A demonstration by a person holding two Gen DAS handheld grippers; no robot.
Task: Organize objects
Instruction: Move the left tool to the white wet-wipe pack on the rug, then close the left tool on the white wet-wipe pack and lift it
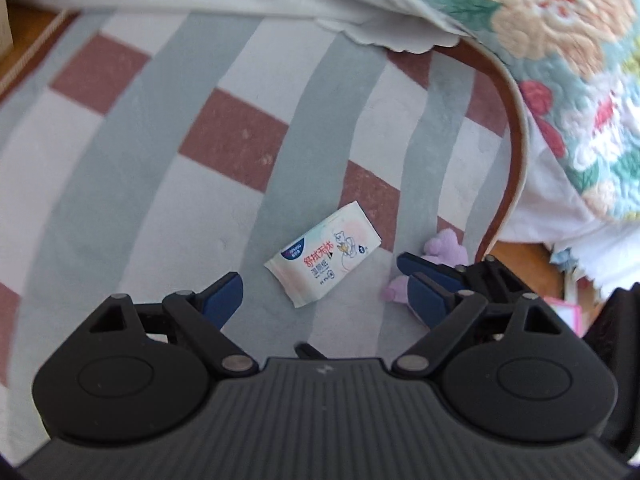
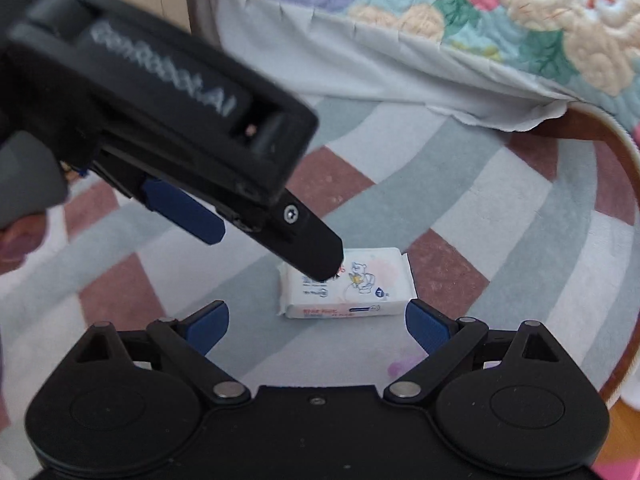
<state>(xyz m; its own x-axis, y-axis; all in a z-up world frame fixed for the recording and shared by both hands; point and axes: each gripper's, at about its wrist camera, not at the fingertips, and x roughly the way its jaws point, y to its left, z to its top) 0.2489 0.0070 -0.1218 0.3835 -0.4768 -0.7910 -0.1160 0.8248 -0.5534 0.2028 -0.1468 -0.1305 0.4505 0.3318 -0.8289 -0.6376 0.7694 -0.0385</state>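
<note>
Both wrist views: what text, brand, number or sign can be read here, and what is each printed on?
"GenRobot.AI", blurred but legible: white lettering on the black body of the left gripper, right wrist view.
Red and blue Chinese characters on the tissue pack: large, but I cannot read them with confidence.
Small blue logo in the pack's corner: too small to read.
Cartoon bear picture on the pack; no other signs visible.

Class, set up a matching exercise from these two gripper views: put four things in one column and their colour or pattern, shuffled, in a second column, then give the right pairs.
Column 1
1. wipes packet
2. soft toy
3. rug
4. quilt

Column 2
A. floral pattern
B. white with a cartoon bear
C. purple
D. grey, white and dusty-red checks

Pairs: 1-B, 2-C, 3-D, 4-A
</note>
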